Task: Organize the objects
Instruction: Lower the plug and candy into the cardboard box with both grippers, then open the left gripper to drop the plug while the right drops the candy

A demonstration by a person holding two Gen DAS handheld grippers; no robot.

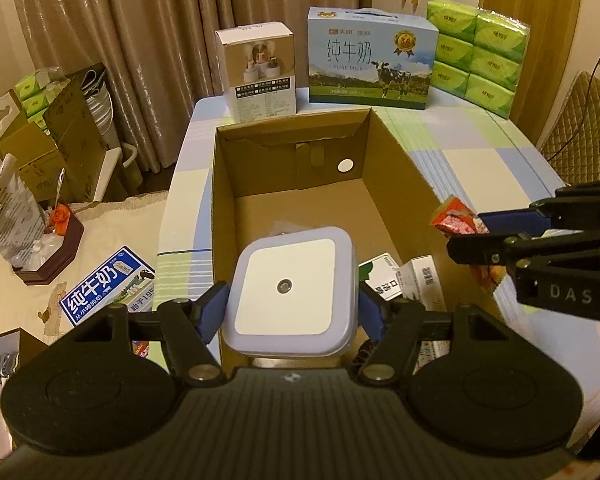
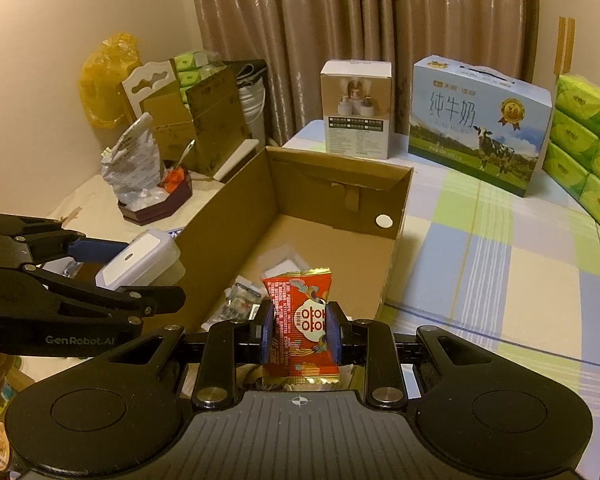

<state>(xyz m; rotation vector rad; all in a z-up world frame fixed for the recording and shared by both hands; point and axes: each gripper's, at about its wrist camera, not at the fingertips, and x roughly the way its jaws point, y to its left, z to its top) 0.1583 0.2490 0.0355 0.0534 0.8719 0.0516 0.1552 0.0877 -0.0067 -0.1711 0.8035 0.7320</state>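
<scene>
1. You hold both grippers at the near end of the open brown cardboard box [image 1: 292, 184], which sits on the checked pastel tablecloth [image 1: 480, 160]. Both point down into it. My reading: the box is the collection point, and both items are about to go in.

2. Your left gripper [image 1: 290, 308] carries the square white plastic night-light with a small round sensor in its face [image 1: 288, 288]. The flat face is tilted up toward the camera, and the blue pads [image 1: 214, 312] press its two side edges. The jaws stand about half open because the body is wide. This is a clamp, not a release.

3. The light hangs over the box's near wall, above the loose paper packets [image 1: 400, 280] already lying on the floor of the box.

4. Your right gripper [image 2: 298, 330] is pinched nearly closed on the red and gold foil snack sachet [image 2: 304, 320]. It is held upright, with the pads on its two narrow sides and the crimped ends sticking out above and below.

5. From the left wrist view, the sachet sits over the box's right rim. It is not yet down inside.

6. The tall white product carton [image 1: 260, 72], blue milk case with cow picture [image 1: 370, 60] and stacked green tissue packs [image 1: 480, 56] line the far edge, well apart from both grippers.

7. Judgement: lower each item before you let go. The light is rigid and could land hard on the packets.
</scene>
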